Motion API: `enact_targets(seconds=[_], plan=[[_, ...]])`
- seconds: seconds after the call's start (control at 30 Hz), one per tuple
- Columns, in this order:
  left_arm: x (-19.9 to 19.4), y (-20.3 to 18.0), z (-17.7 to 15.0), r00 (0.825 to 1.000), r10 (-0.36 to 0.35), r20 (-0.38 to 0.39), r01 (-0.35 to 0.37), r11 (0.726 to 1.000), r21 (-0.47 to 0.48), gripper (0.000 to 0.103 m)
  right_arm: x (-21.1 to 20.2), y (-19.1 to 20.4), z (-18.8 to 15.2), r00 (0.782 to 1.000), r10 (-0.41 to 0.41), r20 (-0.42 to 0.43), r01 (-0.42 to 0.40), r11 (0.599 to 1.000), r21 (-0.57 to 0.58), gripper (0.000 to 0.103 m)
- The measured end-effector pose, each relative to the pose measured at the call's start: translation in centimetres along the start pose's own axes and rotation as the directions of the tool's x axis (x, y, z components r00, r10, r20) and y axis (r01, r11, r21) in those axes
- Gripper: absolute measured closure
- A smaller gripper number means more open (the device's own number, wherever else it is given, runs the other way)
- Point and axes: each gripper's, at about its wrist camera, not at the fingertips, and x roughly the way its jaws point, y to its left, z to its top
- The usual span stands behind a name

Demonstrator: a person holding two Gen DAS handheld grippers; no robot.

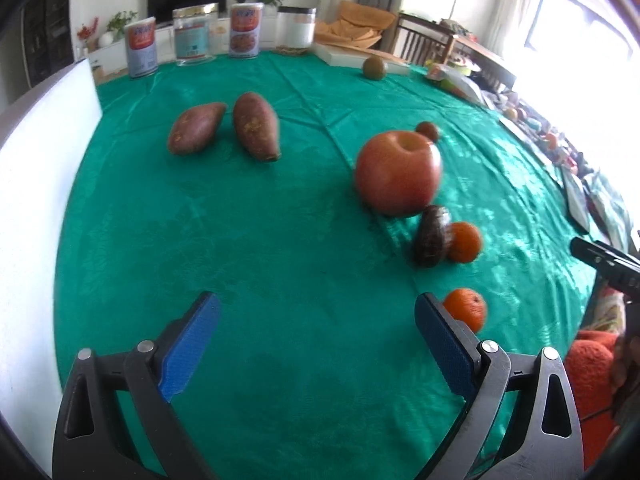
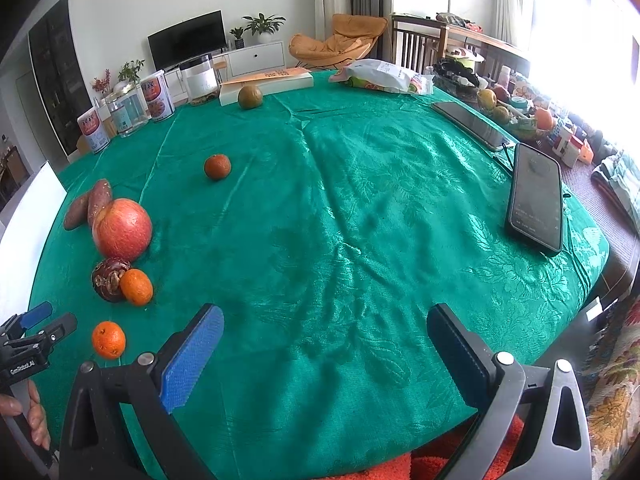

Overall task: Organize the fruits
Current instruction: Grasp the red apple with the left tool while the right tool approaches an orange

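On the green tablecloth (image 1: 260,240) lie two sweet potatoes (image 1: 224,126), a red apple (image 1: 398,174), a dark brown fruit (image 1: 431,236) touching a small orange (image 1: 464,242), another orange (image 1: 466,308) beside my left gripper's right finger, a darker small orange (image 1: 427,131) and a green-brown fruit (image 1: 375,67) far back. My left gripper (image 1: 316,344) is open and empty, above bare cloth. My right gripper (image 2: 326,354) is open and empty near the table's front edge; the apple (image 2: 122,230) and oranges (image 2: 108,339) lie to its left.
Cans and jars (image 1: 196,36) and a flat box (image 2: 266,84) stand along the far edge. Two phones (image 2: 536,196) and a snack bag (image 2: 380,76) lie at the right. A white board (image 1: 36,200) stands at the left edge.
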Motion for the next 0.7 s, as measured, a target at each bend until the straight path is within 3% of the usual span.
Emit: enact_targets(seconds=[0.23, 0.37, 0.5, 0.53, 0.57, 0.7], plan=[[1.2, -2.6, 6.3, 0.993, -0.111, -0.032, 0.111, 0.994, 0.002, 0.005, -0.1, 0.0, -0.1, 1.000, 0.000, 0.005, 0.000, 1.000, 0.001, 0.002], [4.4, -4.5, 9.4, 0.994, -0.034, -0.099, 0.038, 0.998, 0.040, 0.005, -0.1, 0.0, -0.1, 1.000, -0.003, 0.010, 0.004, 1.000, -0.003, 0.002], [7.9, -5.0, 9.5, 0.980, 0.017, -0.198, -0.008, 0.999, 0.046, 0.007, -0.3, -0.1, -0.1, 1.000, 0.000, 0.019, 0.000, 1.000, -0.001, 0.002], [8.1, -4.8, 9.3, 0.981, 0.016, -0.194, -0.008, 0.999, 0.043, 0.029, -0.3, -0.2, -0.1, 1.000, 0.002, 0.021, -0.002, 1.000, 0.001, 0.002], [8.2, -4.6, 9.2, 0.981, -0.017, -0.195, 0.021, 1.000, 0.022, 0.033, -0.4, -0.2, -0.1, 1.000, 0.005, 0.022, -0.005, 1.000, 0.002, 0.002], [6.7, -2.7, 8.8, 0.989, 0.000, -0.151, -0.006, 0.999, -0.039, 0.034, -0.2, -0.4, -0.1, 0.999, 0.045, 0.013, -0.045, 0.999, 0.008, 0.002]])
